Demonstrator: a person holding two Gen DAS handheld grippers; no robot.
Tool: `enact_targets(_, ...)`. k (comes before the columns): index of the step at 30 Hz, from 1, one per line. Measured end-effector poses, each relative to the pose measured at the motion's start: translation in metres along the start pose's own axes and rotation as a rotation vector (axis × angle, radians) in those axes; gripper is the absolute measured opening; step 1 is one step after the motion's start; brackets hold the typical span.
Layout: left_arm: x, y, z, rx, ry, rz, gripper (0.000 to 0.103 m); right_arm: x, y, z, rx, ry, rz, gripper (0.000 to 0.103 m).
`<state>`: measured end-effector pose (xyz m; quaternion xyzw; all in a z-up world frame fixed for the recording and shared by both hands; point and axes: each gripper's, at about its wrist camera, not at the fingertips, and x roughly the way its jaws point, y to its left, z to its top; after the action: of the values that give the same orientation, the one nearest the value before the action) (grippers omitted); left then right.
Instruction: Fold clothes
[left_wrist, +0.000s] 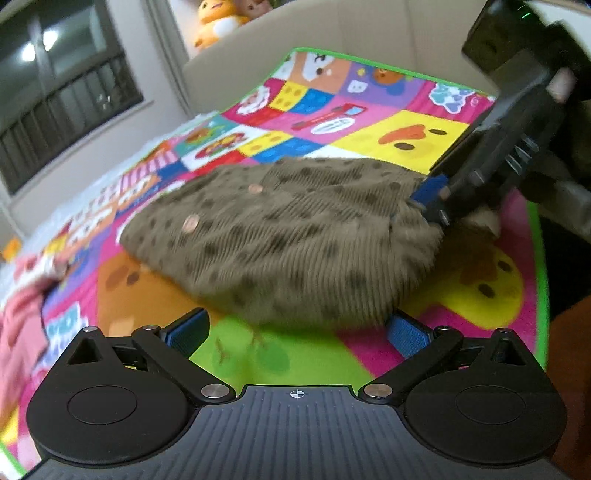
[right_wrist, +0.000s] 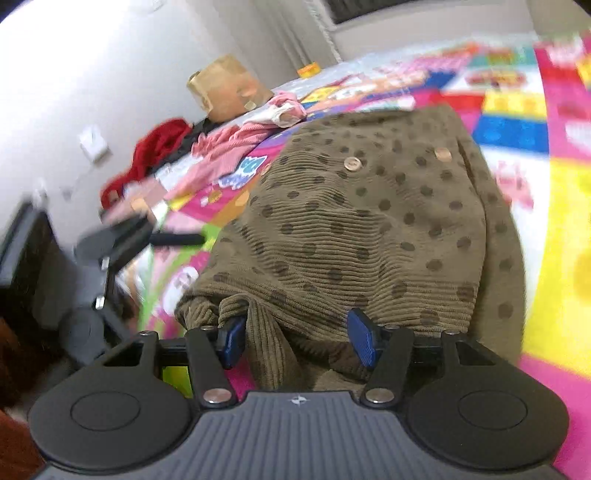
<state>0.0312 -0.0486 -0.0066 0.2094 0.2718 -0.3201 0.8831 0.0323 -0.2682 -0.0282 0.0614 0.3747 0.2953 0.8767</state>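
Now the right claw (right_wrist: 295, 338) is standing open around the near edge of the soft, thick olive corduroy garment (right_wrist: 369, 229) lying on the colourful mat (left_wrist: 295, 354); the left claw (left_wrist: 295, 332) is hovering open nearby

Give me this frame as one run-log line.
task: fold clothes | left gripper: open, empty, facing near edge of dotted corduroy garment | right gripper: open, fabric between jaws | surface: cartoon play mat

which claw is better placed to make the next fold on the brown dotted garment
Right. The right claw already straddles the brown dotted garment at its bunched edge, open. The left claw is open short of it.
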Motion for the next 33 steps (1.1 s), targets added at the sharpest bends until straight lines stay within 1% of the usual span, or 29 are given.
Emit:
enact_targets(1,0.003,-0.003,0.002,0.016,-0.003,0.007,0.103,-0.001,0.009,-0.001,-0.067,-0.006,-0.034,0.058)
enact_targets(3,0.009,-0.008,0.005,0.048,-0.01,0.021,0.103,-0.009,0.025,-0.005,-0.202,-0.032,-0.102,0.067)
enact_targets(4,0.012,-0.011,0.006,0.064,-0.013,0.028,0.103,-0.014,0.031,-0.008,-0.262,-0.052,-0.135,0.076)
enact_targets(5,0.015,-0.013,0.008,0.073,-0.016,0.032,0.103,-0.02,0.036,-0.012,-0.319,-0.073,-0.168,0.082)
enact_targets(10,0.011,0.015,0.015,-0.114,-0.033,-0.042,0.103,-0.037,0.051,-0.029,-0.535,-0.137,-0.277,0.088)
enact_targets(13,0.012,0.027,0.017,-0.197,-0.036,-0.076,0.103,-0.027,0.057,-0.04,-0.632,-0.13,-0.318,0.089)
enact_targets(15,0.014,0.029,0.018,-0.223,-0.037,-0.089,0.103,-0.013,0.062,-0.043,-0.678,-0.126,-0.342,0.089)
enact_targets(19,0.015,0.029,0.018,-0.222,-0.042,-0.11,0.103,0.014,0.073,-0.037,-0.807,-0.176,-0.415,0.089)
enact_targets(20,0.014,0.028,0.018,-0.215,-0.043,-0.114,0.103,0.02,0.076,-0.036,-0.839,-0.189,-0.433,0.085)
enact_targets(21,0.01,0.028,0.016,-0.2,-0.049,-0.116,0.103,0.022,0.076,-0.027,-0.82,-0.189,-0.414,0.078)
enact_targets(23,0.001,0.029,0.012,-0.169,-0.061,-0.121,0.103,0.019,0.071,-0.005,-0.731,-0.174,-0.342,0.05)
enact_targets(25,-0.008,0.031,0.008,-0.128,-0.074,-0.113,0.103,0.014,0.066,0.015,-0.65,-0.156,-0.271,0.038)
enact_targets(27,-0.014,0.032,0.003,-0.072,-0.08,-0.083,0.103,0.011,0.064,0.026,-0.623,-0.142,-0.244,0.036)
enact_targets(30,-0.011,0.03,-0.002,0.032,-0.057,-0.027,0.103,0.01,0.063,0.034,-0.601,-0.113,-0.215,0.03)
enact_targets(33,-0.006,0.031,-0.005,0.07,-0.052,-0.012,0.103,0.005,0.062,0.038,-0.564,-0.09,-0.189,0.024)
